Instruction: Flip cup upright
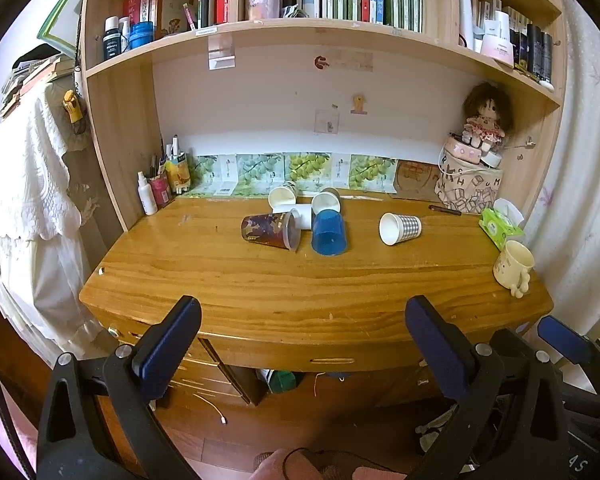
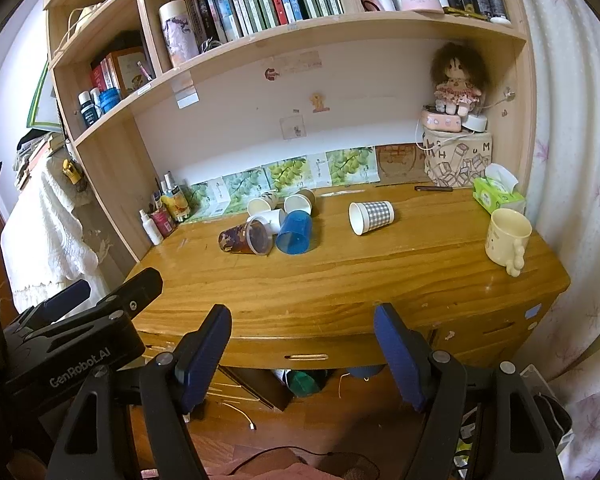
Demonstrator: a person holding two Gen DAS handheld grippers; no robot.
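Several cups lie on their sides on the wooden desk (image 1: 260, 280): a checked paper cup (image 1: 400, 228) (image 2: 371, 217), a blue plastic cup (image 1: 329, 232) (image 2: 295, 233), a dark patterned cup (image 1: 270, 231) (image 2: 244, 237), and white paper cups (image 1: 283, 197) (image 2: 298, 204) behind them. A cream mug (image 1: 514, 266) (image 2: 506, 239) stands upright at the right edge. My left gripper (image 1: 302, 314) is open and empty, in front of the desk's front edge. My right gripper (image 2: 302, 322) is open and empty, also before the front edge.
A green tissue pack (image 1: 500, 229) (image 2: 497, 194) lies at the right. A doll (image 1: 485, 118) sits on boxes in the back right corner. Bottles and pens (image 1: 162, 184) stand at the back left. A bookshelf (image 1: 300, 28) overhangs the desk. A pen (image 1: 445, 210) lies near the boxes.
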